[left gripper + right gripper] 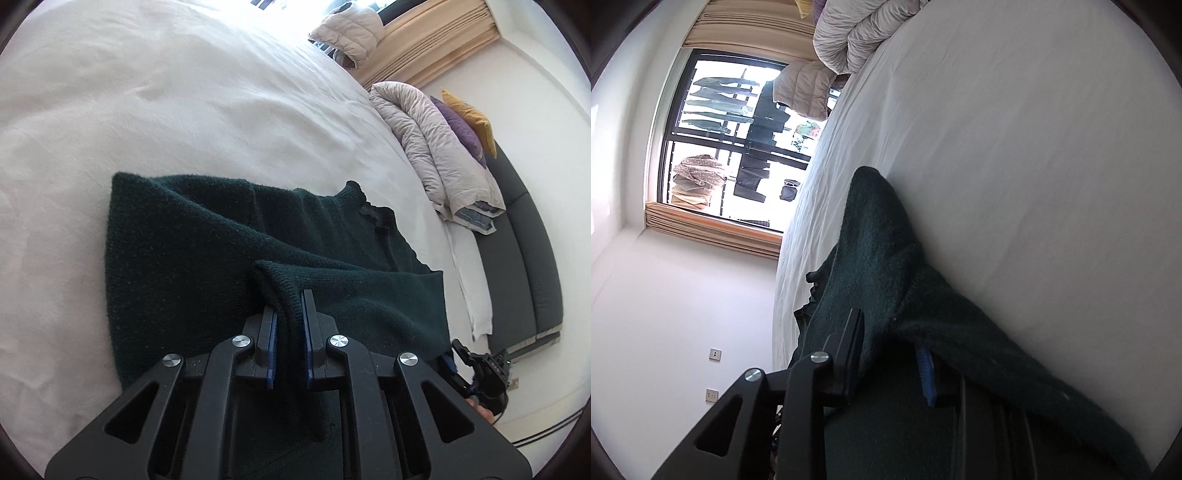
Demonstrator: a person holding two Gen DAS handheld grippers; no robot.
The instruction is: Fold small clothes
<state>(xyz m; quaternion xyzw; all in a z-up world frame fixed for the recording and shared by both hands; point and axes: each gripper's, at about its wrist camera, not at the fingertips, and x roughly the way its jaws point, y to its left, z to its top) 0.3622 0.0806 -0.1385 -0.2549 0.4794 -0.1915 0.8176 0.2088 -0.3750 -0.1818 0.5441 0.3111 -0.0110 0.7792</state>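
A white bed (184, 110) carries one dark green sweater (192, 251) near its front edge, bare sheet open beyond. The left gripper (290, 325) pinches a sweater fold between narrow jaws. The right gripper (890, 354) has knit between its fingers; one finger lies half buried, grip unclear.

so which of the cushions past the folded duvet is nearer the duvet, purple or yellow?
The purple cushion. It leans directly against the folded duvet, while the yellow cushion stands behind it, on the wall side.
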